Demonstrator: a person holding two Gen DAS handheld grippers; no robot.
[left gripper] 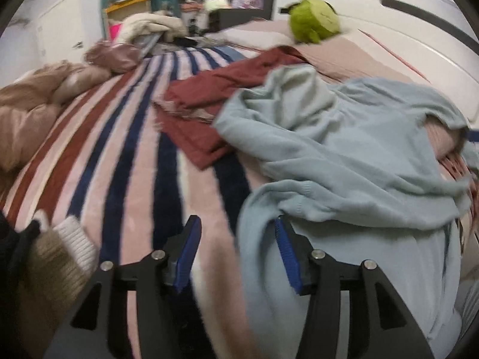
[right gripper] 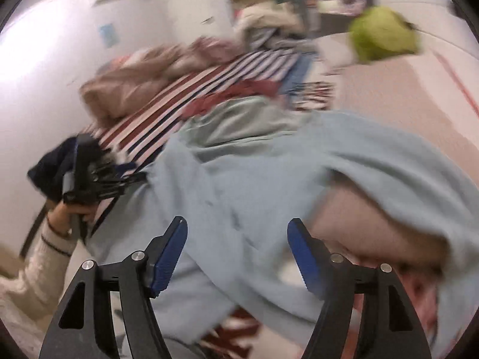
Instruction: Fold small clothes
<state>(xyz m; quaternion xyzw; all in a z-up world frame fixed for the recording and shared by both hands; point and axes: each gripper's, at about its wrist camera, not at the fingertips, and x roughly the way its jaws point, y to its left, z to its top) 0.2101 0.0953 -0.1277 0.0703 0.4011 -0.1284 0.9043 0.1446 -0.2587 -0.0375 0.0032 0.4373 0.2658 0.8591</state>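
Observation:
A light blue knit sweater [left gripper: 344, 155] lies crumpled on the striped blanket [left gripper: 125, 137], partly over a dark red garment [left gripper: 209, 95]. My left gripper [left gripper: 236, 224] is open at the sweater's near edge; its right finger is under a fold of blue cloth. In the right wrist view the same sweater [right gripper: 254, 173] spreads across the bed. My right gripper [right gripper: 238, 226] is open just above it, holding nothing. The left gripper [right gripper: 89, 170] shows there at the sweater's left edge, held by a hand.
A green plush toy [left gripper: 315, 19] sits on the pink sheet [left gripper: 344, 53] at the back; it also shows in the right wrist view [right gripper: 383, 34]. Tan bedding [left gripper: 33, 104] is bunched at the left. More clothes [left gripper: 149, 27] are heaped at the far end. A white wall [right gripper: 60, 59] stands at the left.

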